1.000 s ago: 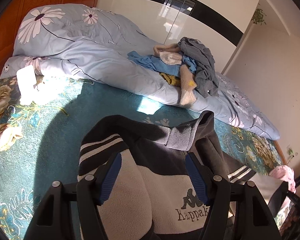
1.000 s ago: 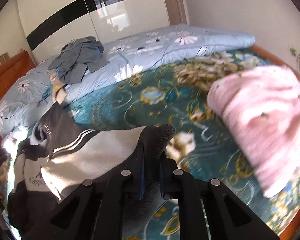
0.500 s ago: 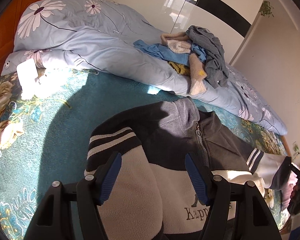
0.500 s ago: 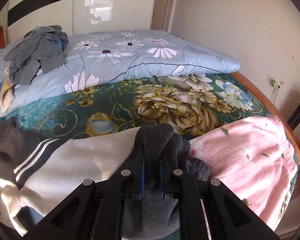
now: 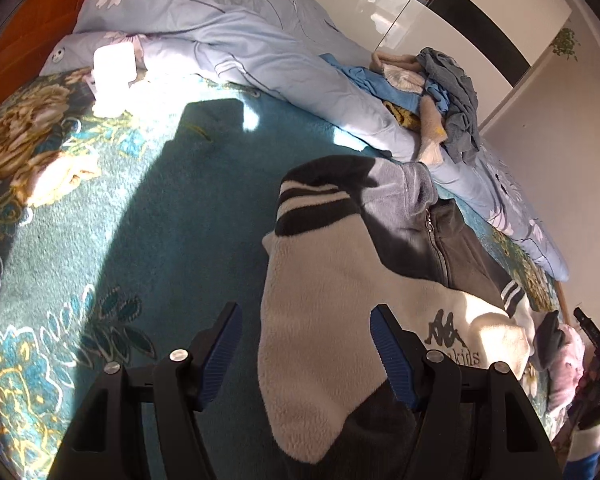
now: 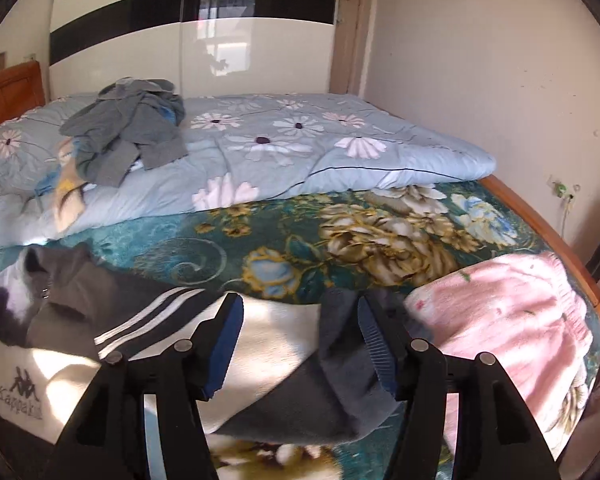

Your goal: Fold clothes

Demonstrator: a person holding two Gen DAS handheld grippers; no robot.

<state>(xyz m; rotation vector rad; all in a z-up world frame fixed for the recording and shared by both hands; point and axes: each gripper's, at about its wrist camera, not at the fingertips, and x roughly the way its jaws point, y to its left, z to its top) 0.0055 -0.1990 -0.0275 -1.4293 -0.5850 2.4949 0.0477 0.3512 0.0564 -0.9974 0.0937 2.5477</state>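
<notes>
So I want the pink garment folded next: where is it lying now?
In the right wrist view the pink garment lies on the teal floral blanket, right of the jacket's dark cuff, near the bed's wooden edge.

Count on the bed, quick tally:
1 fleece jacket (image 6: 112, 344) laid flat, 1 pink garment (image 6: 508, 320) just right of it, 1 heap of unfolded clothes (image 6: 128, 136) behind it on 1 blue quilt (image 6: 300, 148), 2 grippers – left (image 5: 304, 352), right (image 6: 300, 340).

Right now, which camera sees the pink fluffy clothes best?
The right wrist view shows the pink garment best: it lies large and plain on the teal floral blanket, beside the jacket's grey cuff. The left wrist view catches only a small pink bit at its right edge.
</notes>
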